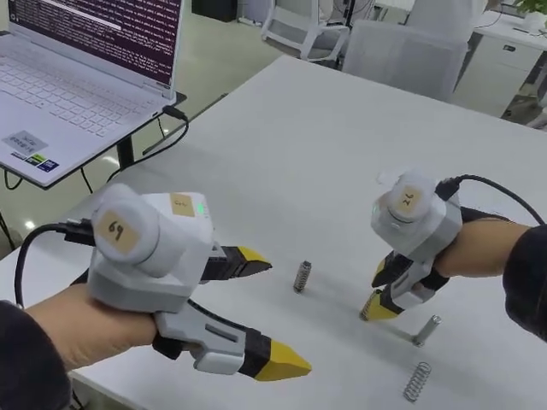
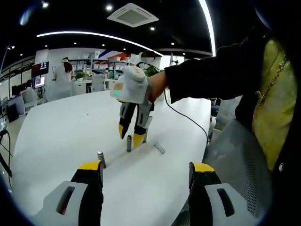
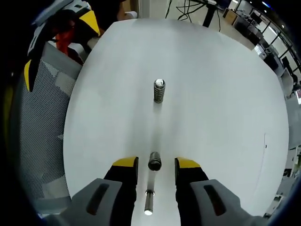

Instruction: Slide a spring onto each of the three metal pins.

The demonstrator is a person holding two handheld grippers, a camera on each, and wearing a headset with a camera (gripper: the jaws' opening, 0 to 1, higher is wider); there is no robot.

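A pin with a spring on it (image 1: 302, 275) stands upright mid-table; it also appears in the left gripper view (image 2: 100, 158) and the right gripper view (image 3: 159, 90). My right gripper (image 1: 377, 301) points down, open, its yellow tips either side of a second upright pin (image 3: 154, 161) without touching it; that pin looks dark and coiled at the top. A bare pin (image 1: 426, 330) stands just right of this gripper. A loose spring (image 1: 416, 381) lies near the front edge. My left gripper (image 1: 275, 312) hovers open and empty at the lower left.
A laptop (image 1: 77, 77) sits on a stand at the upper left with a cable (image 1: 167, 141) trailing to the table edge. A mesh chair (image 3: 44, 117) stands beside the table. Office chairs (image 1: 402, 51) are at the far side.
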